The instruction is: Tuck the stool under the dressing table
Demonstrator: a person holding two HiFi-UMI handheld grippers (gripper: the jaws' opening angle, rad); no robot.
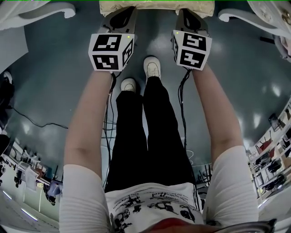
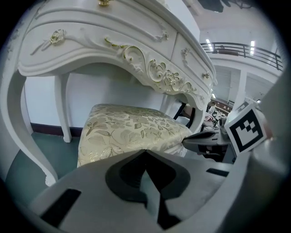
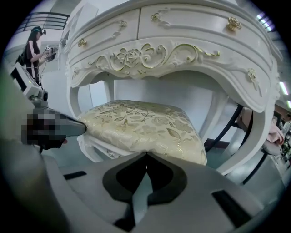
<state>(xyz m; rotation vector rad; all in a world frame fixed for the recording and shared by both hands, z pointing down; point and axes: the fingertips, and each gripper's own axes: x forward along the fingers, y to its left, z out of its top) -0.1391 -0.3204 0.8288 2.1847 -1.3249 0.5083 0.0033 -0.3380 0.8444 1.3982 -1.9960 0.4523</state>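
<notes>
The stool has a cream and gold floral cushion and white carved legs, and it stands beneath the white dressing table with gilt trim. In the head view only the cushion's near edge shows at the top, between the table's curved white legs. My left gripper and right gripper are side by side with their tips at that edge. Both are shut with nothing between the jaws, as the left gripper and right gripper show in their own views. I cannot tell whether they touch the cushion.
The person's white shoes stand on the dark green floor just behind the grippers. Black cables trail down past the legs. A black chair frame stands right of the table. A person stands far off at the left.
</notes>
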